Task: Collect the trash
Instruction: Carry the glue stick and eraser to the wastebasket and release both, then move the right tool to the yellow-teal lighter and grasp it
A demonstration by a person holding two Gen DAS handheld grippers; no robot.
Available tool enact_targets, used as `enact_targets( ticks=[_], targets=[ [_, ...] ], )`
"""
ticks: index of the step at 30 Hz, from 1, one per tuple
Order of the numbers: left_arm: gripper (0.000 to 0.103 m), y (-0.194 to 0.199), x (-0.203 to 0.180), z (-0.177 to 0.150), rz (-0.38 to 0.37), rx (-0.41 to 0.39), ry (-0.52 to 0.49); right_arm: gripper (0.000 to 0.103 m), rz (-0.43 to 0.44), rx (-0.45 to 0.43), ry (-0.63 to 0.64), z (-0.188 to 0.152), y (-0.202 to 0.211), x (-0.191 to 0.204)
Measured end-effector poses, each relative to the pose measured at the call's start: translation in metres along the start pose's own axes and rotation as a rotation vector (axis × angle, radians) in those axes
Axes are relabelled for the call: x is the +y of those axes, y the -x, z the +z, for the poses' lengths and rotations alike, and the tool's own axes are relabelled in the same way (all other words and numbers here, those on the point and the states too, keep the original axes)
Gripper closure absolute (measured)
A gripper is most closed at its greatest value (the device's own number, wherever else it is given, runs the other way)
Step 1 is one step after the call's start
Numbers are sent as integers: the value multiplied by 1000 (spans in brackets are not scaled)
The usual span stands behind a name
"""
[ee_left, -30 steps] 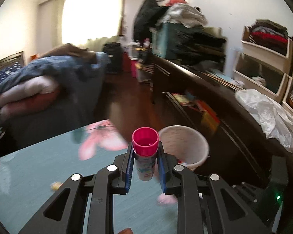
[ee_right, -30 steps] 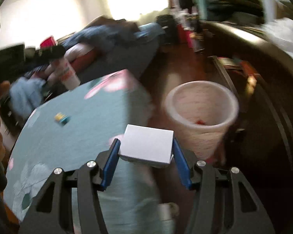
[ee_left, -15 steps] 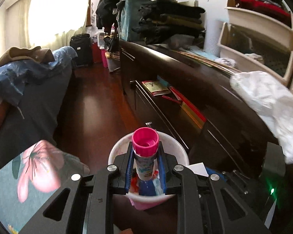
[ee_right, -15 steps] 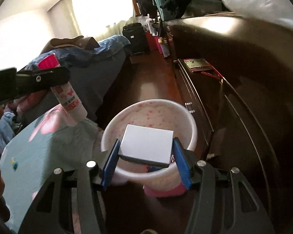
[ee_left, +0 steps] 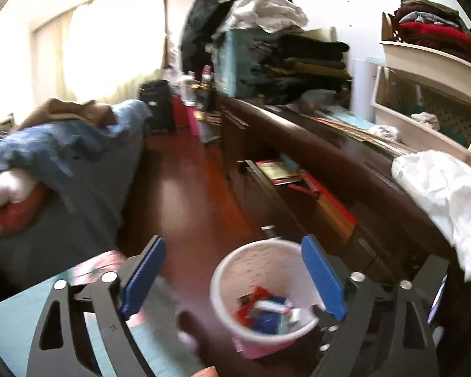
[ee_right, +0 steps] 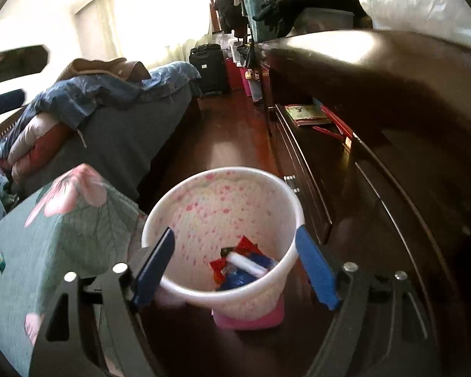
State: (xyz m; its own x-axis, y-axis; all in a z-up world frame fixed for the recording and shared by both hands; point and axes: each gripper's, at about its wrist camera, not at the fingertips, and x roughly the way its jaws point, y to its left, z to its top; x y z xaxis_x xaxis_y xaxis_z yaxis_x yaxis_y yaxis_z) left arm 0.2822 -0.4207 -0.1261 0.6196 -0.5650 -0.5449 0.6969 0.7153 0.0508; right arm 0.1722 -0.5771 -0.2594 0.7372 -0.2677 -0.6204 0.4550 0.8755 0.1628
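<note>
**tidybot_fan:** ok so where's everything sitting right now?

**umi_lurker:** Both claws are spread wide with nothing between the blue pads. The left claw (ee_left: pixel 232 278) hangs above the white plastic waste bin with pink speckles and a pink base (ee_left: pixel 235 282); the bin's mouth shows between its two pads, a bit toward the right one. The right claw (ee_right: pixel 235 264) is over the same bin (ee_right: pixel 204 216), with the rim spanning almost the whole gap between its pads.

**tidybot_fan:** and the trash?

**umi_lurker:** All down in the bottom of the bin. From the right wrist you can see a white tube-shaped bottle (ee_right: pixel 246 264) lying on its side on top of red wrappers (ee_right: pixel 232 256) and something blue (ee_right: pixel 235 279). Left wrist view shows the same pile (ee_left: pixel 267 311), but blurry.

**tidybot_fan:** what's around it?

**umi_lurker:** The bin stands on the dark red wooden floor (ee_right: pixel 232 138), just beside the corner of the bench with the teal floral cloth (ee_right: pixel 62 232), and near a long dark wooden cabinet (ee_right: pixel 376 125). There's a small yellow and teal bit (ee_right: pixel 0 260) on the cloth, well apart from both claws.
</note>
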Motion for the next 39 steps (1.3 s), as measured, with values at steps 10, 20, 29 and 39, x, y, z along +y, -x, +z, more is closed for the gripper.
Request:
enact_targets(
  ticks=[10, 20, 29, 39],
  targets=[
    [7, 92, 102, -91, 279, 134, 183, 16, 166, 15, 287, -9, 58, 112],
    [5, 186, 214, -172, 503, 151, 463, 15, 384, 55, 547, -21, 84, 258],
    [5, 233, 261, -214, 542, 144, 569, 15, 448, 169, 692, -37, 56, 350],
    [5, 236, 291, -239, 545, 164, 631, 17, 453, 291, 687, -50, 2, 399]
  ],
)
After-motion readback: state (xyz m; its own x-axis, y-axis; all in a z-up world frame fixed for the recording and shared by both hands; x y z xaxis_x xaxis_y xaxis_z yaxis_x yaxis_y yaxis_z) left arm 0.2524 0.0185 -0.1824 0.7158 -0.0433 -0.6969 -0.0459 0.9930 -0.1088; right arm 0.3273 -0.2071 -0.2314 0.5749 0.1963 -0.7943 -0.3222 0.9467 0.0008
